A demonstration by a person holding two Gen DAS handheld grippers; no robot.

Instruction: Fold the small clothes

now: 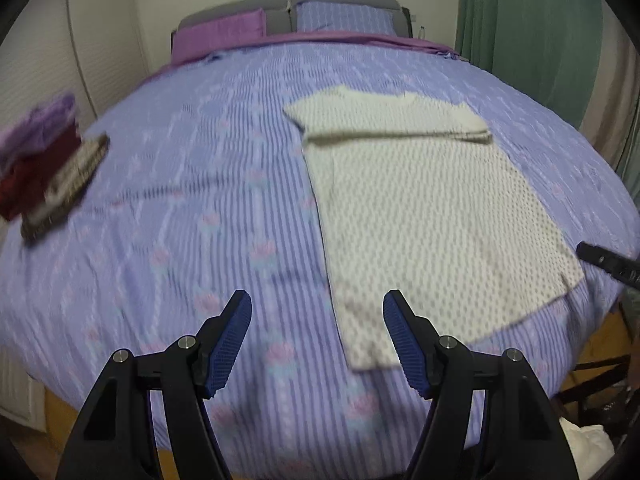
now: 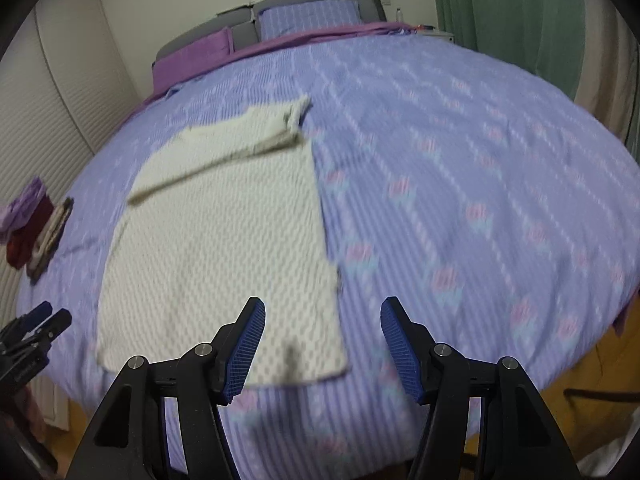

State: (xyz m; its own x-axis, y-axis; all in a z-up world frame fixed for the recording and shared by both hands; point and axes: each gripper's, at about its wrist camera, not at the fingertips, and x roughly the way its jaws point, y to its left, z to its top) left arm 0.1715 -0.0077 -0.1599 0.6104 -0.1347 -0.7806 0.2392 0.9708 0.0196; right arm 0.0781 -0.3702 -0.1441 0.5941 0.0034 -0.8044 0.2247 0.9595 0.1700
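Observation:
A cream, dotted small shirt [image 1: 420,208] [image 2: 224,240] lies flat on the purple striped bed cover [image 1: 180,220] [image 2: 460,160], its top part folded over into a band. My left gripper [image 1: 317,300] hovers open above the shirt's near left corner, with nothing between its blue pads. My right gripper [image 2: 323,304] hovers open over the near right corner, also with nothing in it. Each gripper shows at the edge of the other's view: the right one [image 1: 608,266] and the left one [image 2: 36,320].
A stack of folded clothes [image 1: 44,168] [image 2: 32,232], purple, dark red and patterned, sits at the bed's left edge. Pillows [image 1: 340,16] and a grey headboard stand at the far end. A green curtain [image 1: 528,20] hangs on the right. White cloth [image 1: 588,444] lies on the floor.

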